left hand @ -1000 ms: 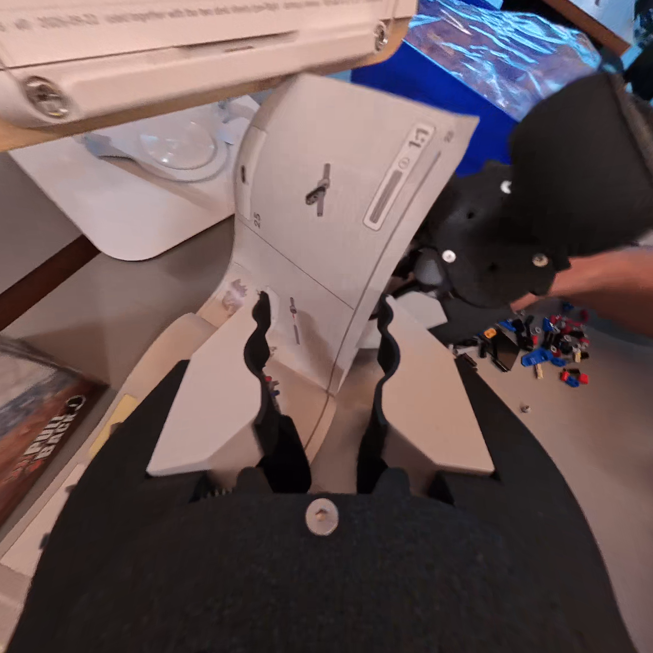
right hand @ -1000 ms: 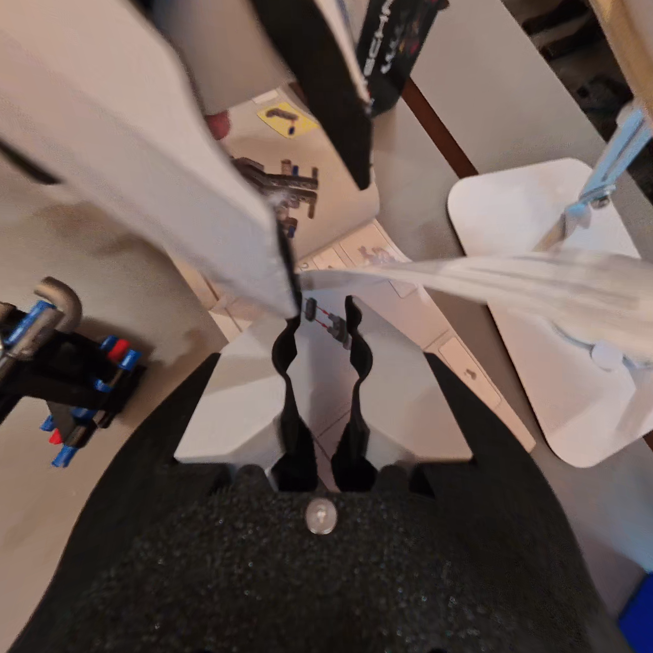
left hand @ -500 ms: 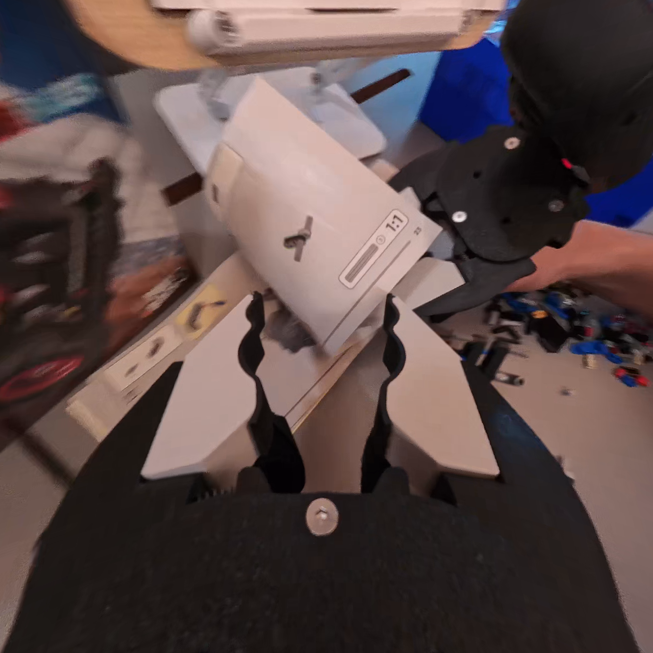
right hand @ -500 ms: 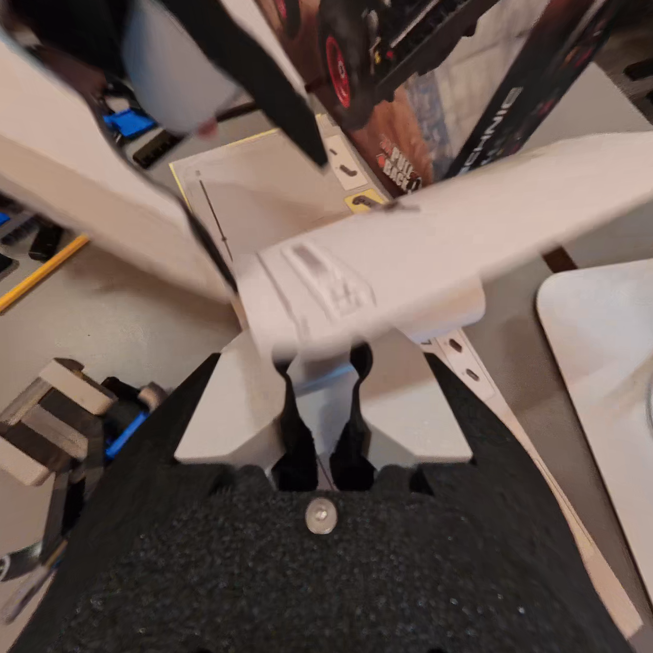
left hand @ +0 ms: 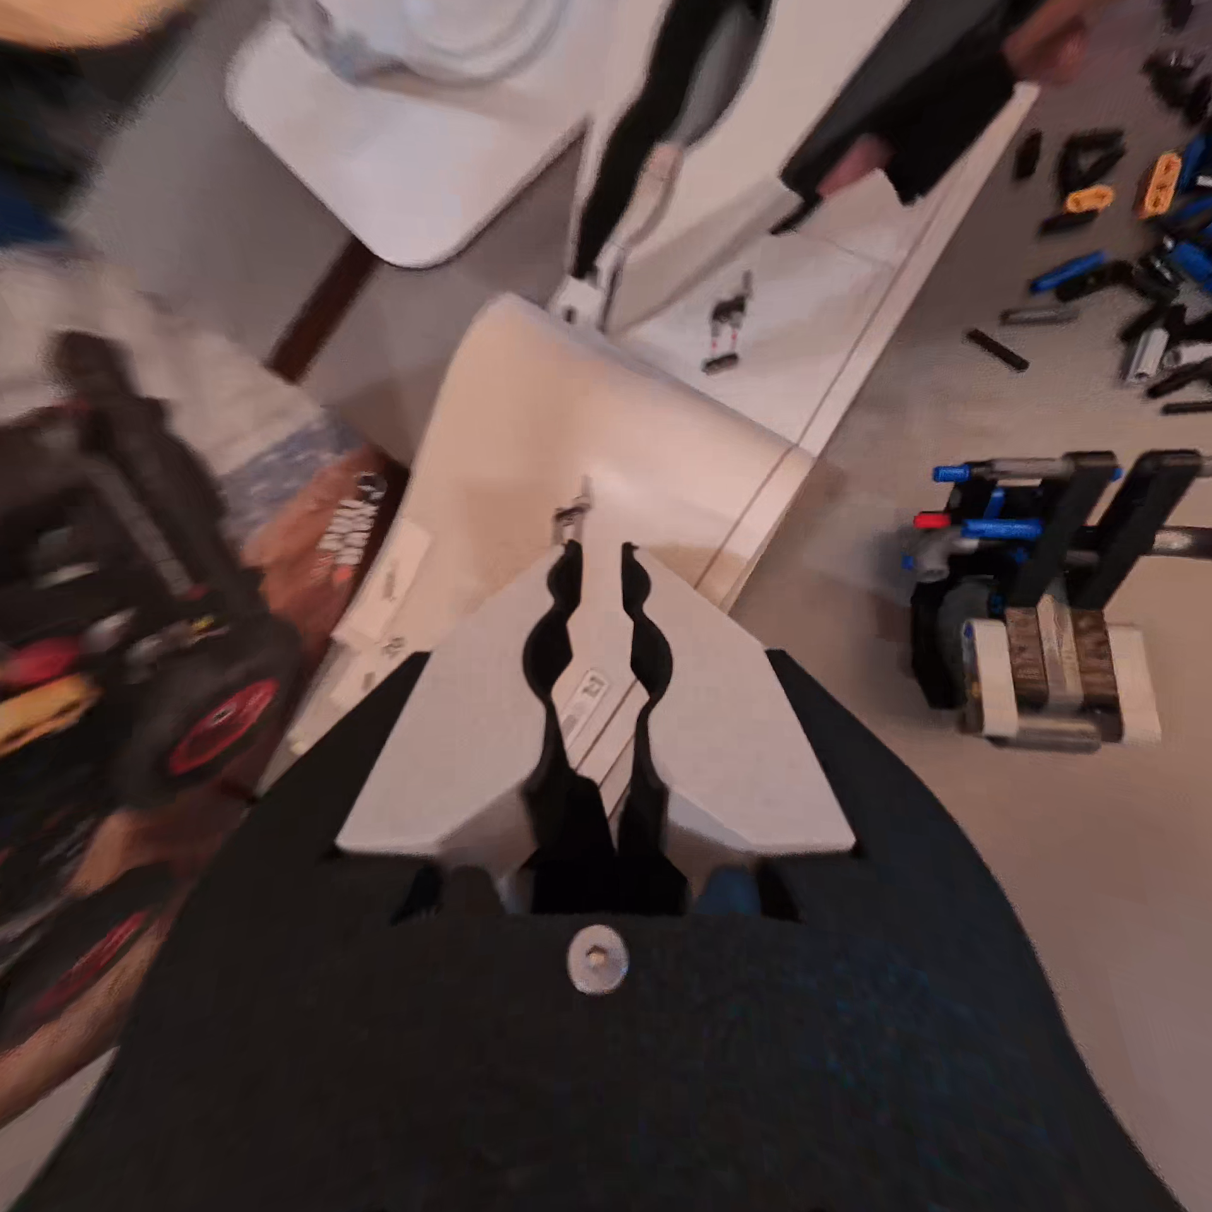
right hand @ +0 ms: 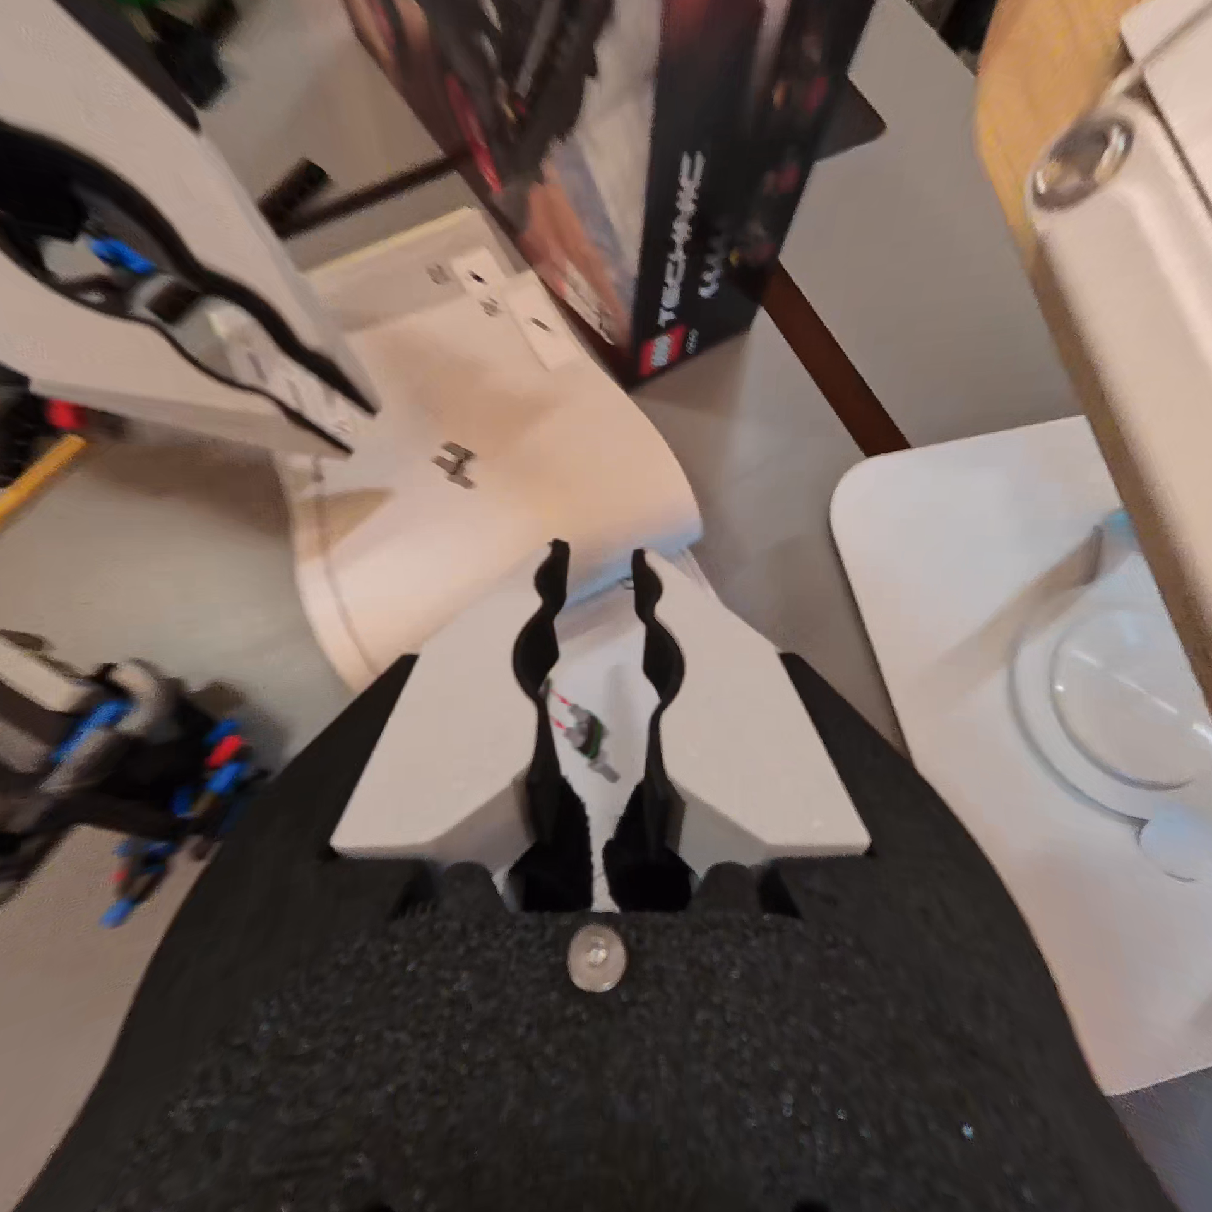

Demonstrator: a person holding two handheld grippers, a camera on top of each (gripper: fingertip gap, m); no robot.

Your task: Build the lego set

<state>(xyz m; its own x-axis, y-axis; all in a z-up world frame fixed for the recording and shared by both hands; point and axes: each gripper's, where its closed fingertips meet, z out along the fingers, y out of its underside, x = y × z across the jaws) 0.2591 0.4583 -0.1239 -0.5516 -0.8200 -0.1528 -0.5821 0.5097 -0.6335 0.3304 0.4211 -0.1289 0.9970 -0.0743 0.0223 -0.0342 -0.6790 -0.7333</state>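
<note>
Above a beige table, left gripper and right gripper both slightly parted, gripping nothing. Beneath them, glossy paper booklet, page curling upward. Right of booklet, boxy black plastic model with blue pins, long axis running left to right.

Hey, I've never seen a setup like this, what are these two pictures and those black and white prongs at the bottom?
No robot here: a person holds a hand-held gripper in each hand, each with a camera looking along its two fingers. One picture is from the left hand-held gripper, the other from the right hand-held gripper. Both are slightly open and hold nothing. Below them a curled page of the instruction booklet lies on the table. Nearby are the set's box, a half-built model, loose pieces and a white stand base.
</note>
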